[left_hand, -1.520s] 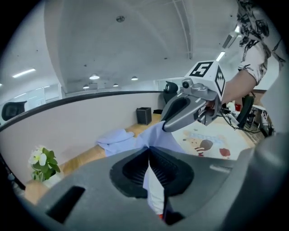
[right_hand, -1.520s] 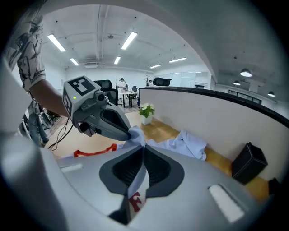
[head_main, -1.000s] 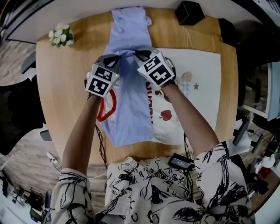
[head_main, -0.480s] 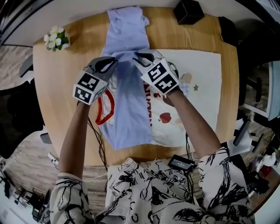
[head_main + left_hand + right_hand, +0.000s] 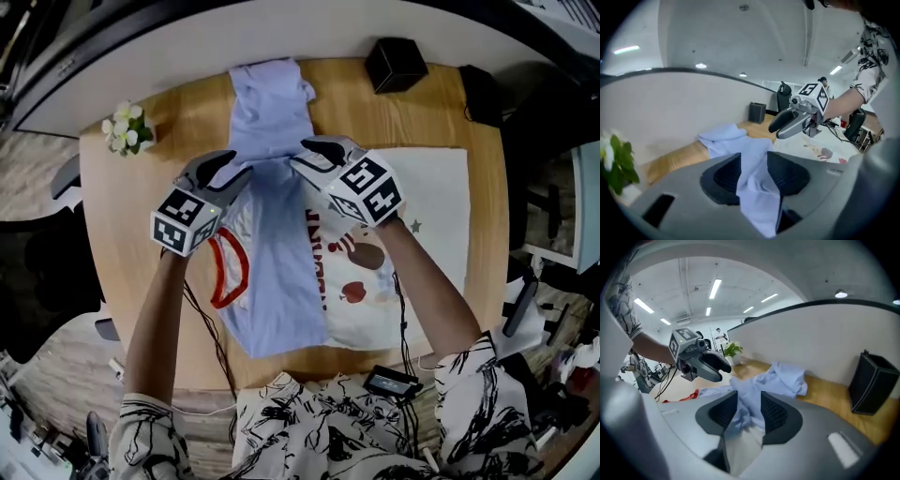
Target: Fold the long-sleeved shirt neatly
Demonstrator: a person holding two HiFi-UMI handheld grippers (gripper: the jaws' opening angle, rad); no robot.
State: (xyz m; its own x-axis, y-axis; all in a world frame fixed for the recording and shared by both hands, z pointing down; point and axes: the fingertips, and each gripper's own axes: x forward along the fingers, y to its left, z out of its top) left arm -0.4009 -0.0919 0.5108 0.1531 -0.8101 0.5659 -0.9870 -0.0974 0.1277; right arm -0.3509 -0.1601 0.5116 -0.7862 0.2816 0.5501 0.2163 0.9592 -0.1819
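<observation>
Two tools meet over the middle of the long-sleeved shirt (image 5: 281, 272), a pale blue strip that runs from the far edge of the desk (image 5: 122, 234) toward the person, its near half lying on a white printed cloth (image 5: 431, 216). The left tool (image 5: 234, 164) and right tool (image 5: 307, 157) sit at opposite edges of the strip, each with a tuck of blue fabric between its jaws. Both pairs of jaws have just been opening and now stand apart, so the fabric seems draped rather than clamped. Setting them level across the width likely marks a crosswise fold line and keeps the crease straight.
</observation>
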